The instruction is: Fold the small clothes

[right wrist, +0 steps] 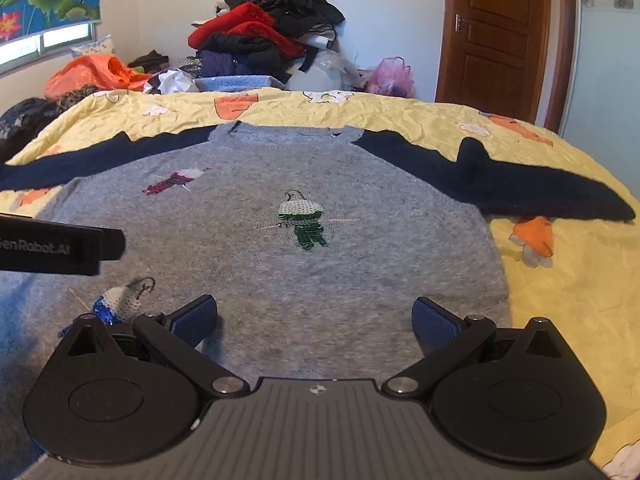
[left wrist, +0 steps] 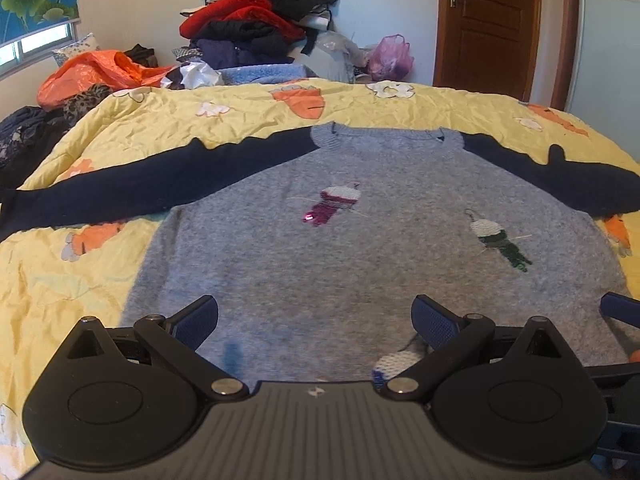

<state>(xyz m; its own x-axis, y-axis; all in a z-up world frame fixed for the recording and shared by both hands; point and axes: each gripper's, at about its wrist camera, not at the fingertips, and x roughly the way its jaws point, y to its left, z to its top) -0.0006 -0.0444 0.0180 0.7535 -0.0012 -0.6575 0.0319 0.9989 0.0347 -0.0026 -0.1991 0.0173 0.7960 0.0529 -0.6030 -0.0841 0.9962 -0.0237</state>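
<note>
A small grey knit sweater [left wrist: 360,248] [right wrist: 240,264] with navy sleeves lies flat on the yellow bedspread, neck pointing away, both sleeves spread outward. Small embroidered figures decorate its front. My left gripper [left wrist: 316,320] hovers open over the lower hem, nothing between its blue pads. My right gripper [right wrist: 316,320] is also open above the hem, nearer the sweater's right side. The left sleeve [left wrist: 120,184] reaches far left, the right sleeve [right wrist: 520,184] far right. The left gripper's body [right wrist: 60,250] shows at the left edge of the right wrist view.
The yellow bedspread [left wrist: 60,280] with carrot and flower prints covers the bed. A tall pile of clothes [left wrist: 260,20], an orange bag [left wrist: 92,72] and a purple bag [left wrist: 390,56] sit behind the bed. A wooden door [left wrist: 492,24] stands at back right.
</note>
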